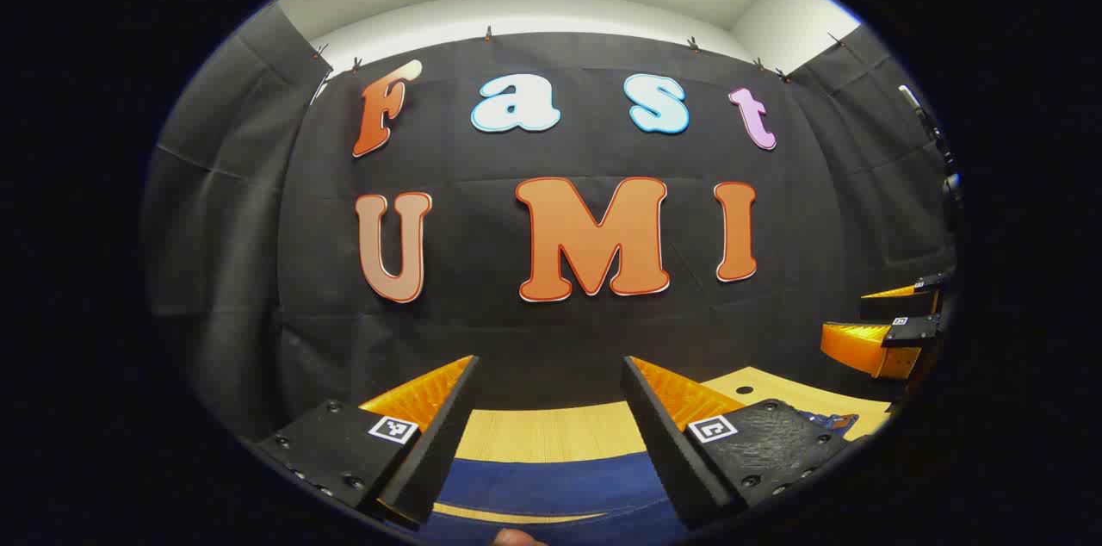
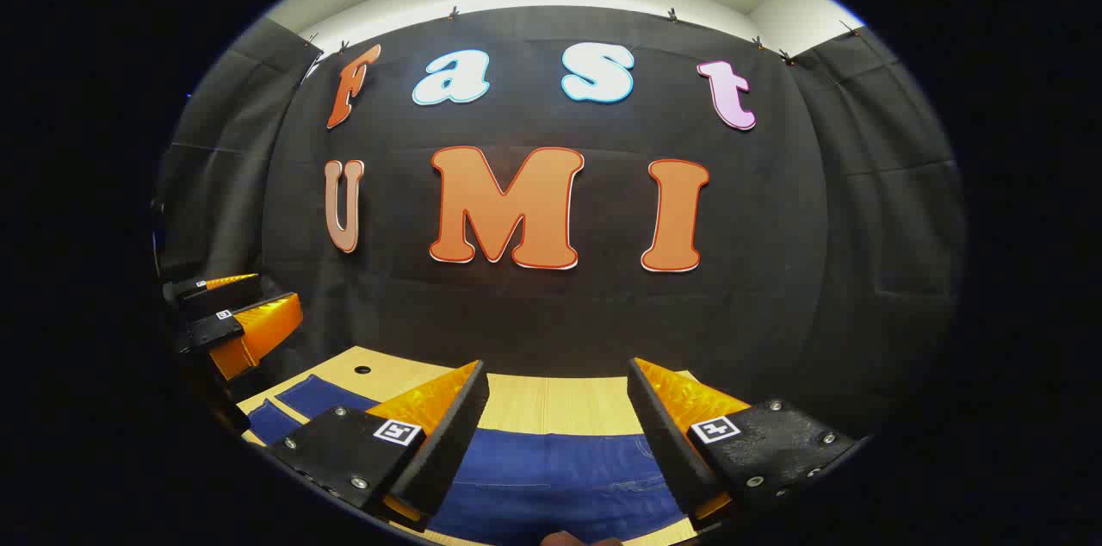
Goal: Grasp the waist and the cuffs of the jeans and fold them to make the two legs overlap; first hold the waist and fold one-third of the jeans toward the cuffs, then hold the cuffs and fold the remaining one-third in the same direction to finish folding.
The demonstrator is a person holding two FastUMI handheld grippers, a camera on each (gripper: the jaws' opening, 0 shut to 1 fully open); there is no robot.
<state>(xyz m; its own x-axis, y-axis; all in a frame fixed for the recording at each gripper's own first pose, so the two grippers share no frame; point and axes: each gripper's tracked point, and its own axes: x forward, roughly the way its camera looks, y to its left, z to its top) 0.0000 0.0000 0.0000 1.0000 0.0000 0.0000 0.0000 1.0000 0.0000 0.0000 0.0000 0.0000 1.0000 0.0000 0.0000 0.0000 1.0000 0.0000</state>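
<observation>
Left claw (image 1: 548,395) open, empty, above the jeans (image 1: 551,486) lying flat on the bench (image 1: 534,434). Right claw (image 2: 558,400) likewise open, jeans just below its fingers.

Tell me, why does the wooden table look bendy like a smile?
In the left gripper view the table edge curves because the fisheye lens bends straight lines; in the right gripper view the table and the jeans bow the same way, while both pictures stay sharp and evenly lit, with no strong glare.
</observation>
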